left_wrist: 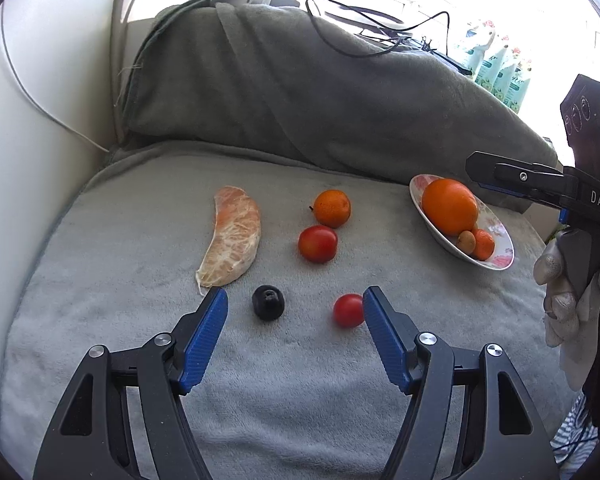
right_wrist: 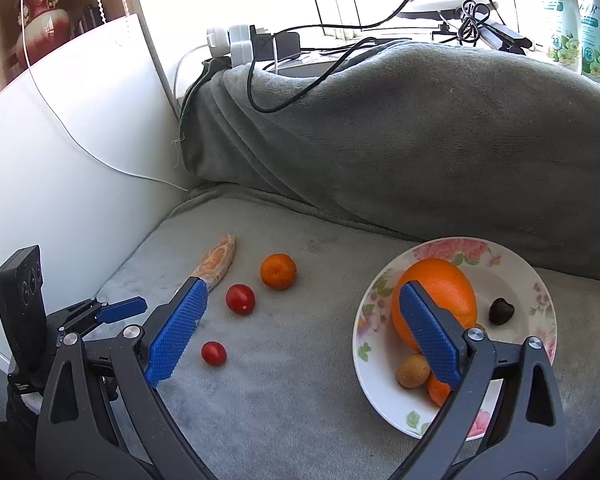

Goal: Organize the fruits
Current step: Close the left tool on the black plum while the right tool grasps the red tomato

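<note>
**A:** ok so nearest the lens in the left wrist view was the left gripper (left_wrist: 295,304), blue pads spread wide with nothing pinched. A dark little fruit (left_wrist: 268,302) sat on the grey blanket (left_wrist: 100,340) in the gap between the tips, and a small red tomato (left_wrist: 348,310) was just beside the right-side pad, maybe touching, couldn't tell

**B:** and the other tongs?

**A:** right gripper (right_wrist: 306,312) was wide open too, holding nothing. One finger sat over the blanket and the other hung over the floral bowl (right_wrist: 384,280), in front of the big orange (right_wrist: 452,284)

**B:** what was in the bowl already?

**A:** the big orange, a small brownish round fruit (right_wrist: 413,370), a small orange citrus (right_wrist: 436,390) half hidden behind the finger, and a dark glossy thing (right_wrist: 501,311) off to the side by itself

**B:** and loose on the blanket?

**A:** peeled pomelo wedge (left_wrist: 232,236) on the left, a mandarin (left_wrist: 332,208) further back, a bigger red tomato (left_wrist: 317,243) just in front of it, nearly touching. Bowl was off to the right of all that, near the draped grey cover (left_wrist: 300,92). A gloved hand (left_wrist: 560,292) showed at the right edge on the other tool's handle
</note>
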Motion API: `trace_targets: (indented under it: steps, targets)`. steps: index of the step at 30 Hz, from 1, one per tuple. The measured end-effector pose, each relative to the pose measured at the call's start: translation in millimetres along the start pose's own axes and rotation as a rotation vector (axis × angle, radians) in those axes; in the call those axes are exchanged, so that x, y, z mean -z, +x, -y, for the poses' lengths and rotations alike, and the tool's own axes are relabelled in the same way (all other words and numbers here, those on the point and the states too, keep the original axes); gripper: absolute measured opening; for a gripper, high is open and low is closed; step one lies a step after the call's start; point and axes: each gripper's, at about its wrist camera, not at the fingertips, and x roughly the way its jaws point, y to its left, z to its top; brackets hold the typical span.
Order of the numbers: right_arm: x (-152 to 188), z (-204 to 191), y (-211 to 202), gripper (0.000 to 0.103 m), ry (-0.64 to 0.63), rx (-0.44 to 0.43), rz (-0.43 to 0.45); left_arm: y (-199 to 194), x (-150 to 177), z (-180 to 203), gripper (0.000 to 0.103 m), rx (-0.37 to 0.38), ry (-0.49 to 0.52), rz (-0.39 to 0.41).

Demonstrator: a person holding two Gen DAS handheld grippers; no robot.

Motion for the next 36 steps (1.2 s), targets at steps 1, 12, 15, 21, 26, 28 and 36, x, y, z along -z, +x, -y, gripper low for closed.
trace_targets:
  steps: [1,12,15,21,26,28,36]
  targets:
    - [0,-3,3,0.099,-0.003,-0.006,-0.007,1,0,-2,0.070,0.003,-0.007,-0.001]
    - [1,-27,38,0.088,-0.002,-0.056,-0.070,12,-1,-16,0.054,0.011,-0.034,-0.028]
    - [2,-33,49,0.083,-0.006,-0.062,-0.093,16,-2,-18,0.048,0.015,-0.036,-0.040]
    - [7,-41,71,0.066,-0.011,-0.079,-0.141,24,-2,-19,0.043,0.017,-0.030,-0.057]
    - [12,-45,86,0.056,-0.027,-0.080,-0.173,28,-2,-20,0.040,0.018,-0.028,-0.069]
    - [13,-46,91,0.055,-0.029,-0.082,-0.184,30,-1,-20,0.039,0.017,-0.027,-0.075]
    - [15,-54,108,0.049,-0.059,-0.063,-0.217,36,-3,-20,0.037,0.015,-0.026,-0.091]
